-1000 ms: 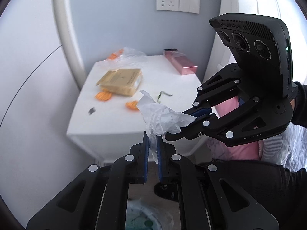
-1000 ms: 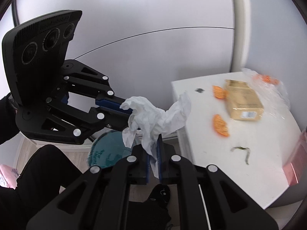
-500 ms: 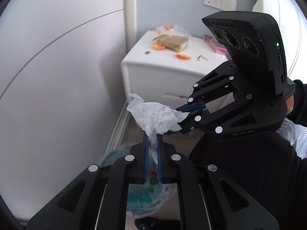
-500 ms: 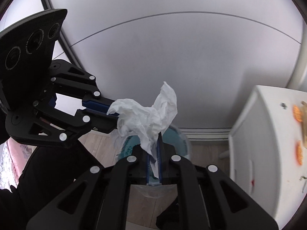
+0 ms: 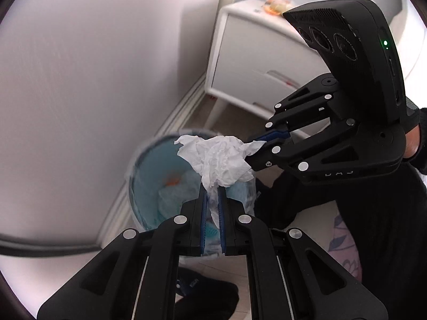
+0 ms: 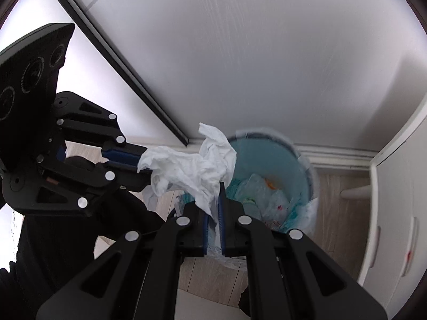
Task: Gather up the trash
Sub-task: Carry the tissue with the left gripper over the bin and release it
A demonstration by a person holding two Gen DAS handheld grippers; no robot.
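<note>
A crumpled white tissue (image 5: pixel 217 160) hangs between both grippers, just above a round bin (image 5: pixel 149 160) lined with a light blue bag. My left gripper (image 5: pixel 212 194) is shut on one end of the tissue. My right gripper (image 5: pixel 260 146) comes in from the right and is shut on the other end. In the right wrist view the tissue (image 6: pixel 192 170) spans from the right gripper (image 6: pixel 214 197) to the left gripper (image 6: pixel 142 161), and the bin (image 6: pixel 269 154) lies below with plastic wrappers and an orange scrap in it.
A white nightstand (image 5: pixel 256 61) stands beyond the bin, with wrappers and orange scraps (image 5: pixel 275 2) on top. Its side shows in the right wrist view (image 6: pixel 395 213). A pale wall (image 5: pixel 106 66) and baseboard run beside the bin. The floor is wood.
Both grippers, still holding the tissue, have swung away from the nightstand top and tilted down. The tissue now hangs over the open bin.
</note>
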